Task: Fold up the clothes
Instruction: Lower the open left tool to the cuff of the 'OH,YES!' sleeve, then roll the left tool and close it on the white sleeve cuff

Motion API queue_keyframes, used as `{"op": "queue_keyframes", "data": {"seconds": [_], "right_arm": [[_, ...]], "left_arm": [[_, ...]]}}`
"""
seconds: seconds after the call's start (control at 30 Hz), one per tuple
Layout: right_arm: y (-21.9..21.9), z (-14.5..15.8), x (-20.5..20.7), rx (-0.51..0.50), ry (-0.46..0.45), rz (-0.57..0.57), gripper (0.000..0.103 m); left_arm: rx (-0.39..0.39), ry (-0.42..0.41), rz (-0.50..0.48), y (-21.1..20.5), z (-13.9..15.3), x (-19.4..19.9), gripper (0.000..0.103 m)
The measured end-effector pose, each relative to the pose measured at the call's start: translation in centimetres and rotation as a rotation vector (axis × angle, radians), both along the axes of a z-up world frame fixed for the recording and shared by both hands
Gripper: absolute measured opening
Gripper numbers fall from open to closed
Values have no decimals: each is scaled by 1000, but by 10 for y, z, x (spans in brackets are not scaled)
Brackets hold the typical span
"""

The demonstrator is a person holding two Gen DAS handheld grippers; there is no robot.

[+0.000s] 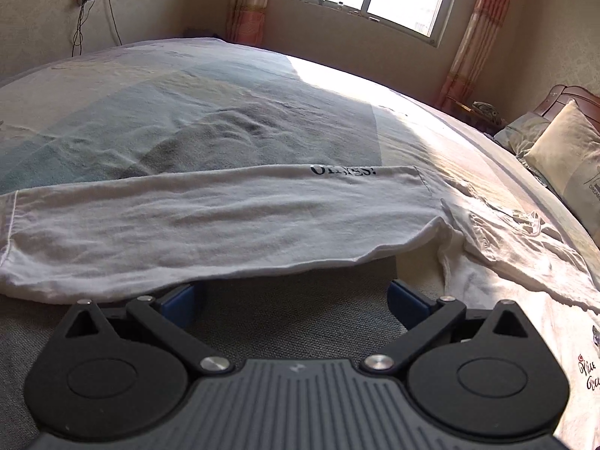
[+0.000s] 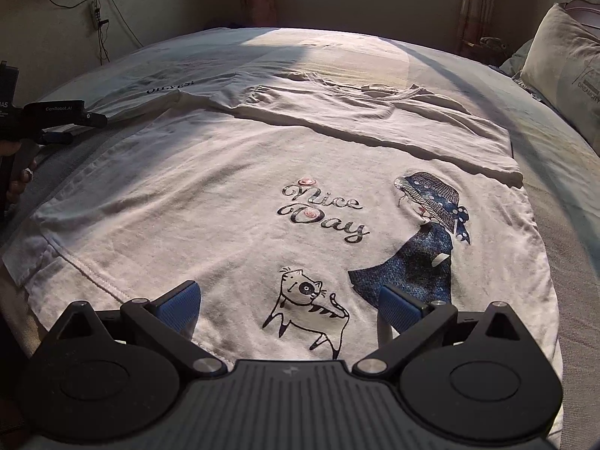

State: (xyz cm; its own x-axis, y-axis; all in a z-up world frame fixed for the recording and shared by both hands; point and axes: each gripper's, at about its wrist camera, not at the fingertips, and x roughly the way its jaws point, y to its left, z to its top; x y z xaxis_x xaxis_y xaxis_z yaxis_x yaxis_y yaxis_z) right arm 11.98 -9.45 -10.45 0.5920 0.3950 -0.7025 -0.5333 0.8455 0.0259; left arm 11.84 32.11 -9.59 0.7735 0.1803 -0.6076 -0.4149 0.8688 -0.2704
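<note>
My left gripper [image 1: 296, 294] hung open at the sleeve [image 1: 210, 221] edge, holding nothing. The white T-shirt [image 2: 232, 172] lay flat on the bed [image 2: 562, 187]. My right gripper [image 2: 288, 303] gaped empty above its hem.

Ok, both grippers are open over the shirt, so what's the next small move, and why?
Probably ease the left gripper forward and close on the near edge of the sleeve. Both jaws stand open with nothing held, that edge lies just ahead of its blue fingers, and the far sleeve already lies folded across the shirt.
</note>
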Motion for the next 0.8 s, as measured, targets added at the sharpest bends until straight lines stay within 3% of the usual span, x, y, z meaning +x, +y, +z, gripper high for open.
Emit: {"op": "queue_keyframes", "data": {"seconds": [0.2,0.43,0.6,0.67,0.73,0.8], "right_arm": [[-2,2,0,11,0,-3,103],[-5,4,0,23,-7,-14,103],[-6,4,0,28,-10,-16,103],[-6,5,0,30,-11,-17,103],[-7,5,1,36,-10,-23,103],[-8,4,2,41,-4,-27,103]], "left_arm": [[-208,-141,62,30,-5,-18,102],[-506,-356,282,71,-20,-49,102],[-626,-509,434,83,-28,-71,102],[-653,-517,496,84,-29,-76,102],[-657,-459,563,84,-25,-76,102],[-604,-380,643,84,-22,-68,102]]}}
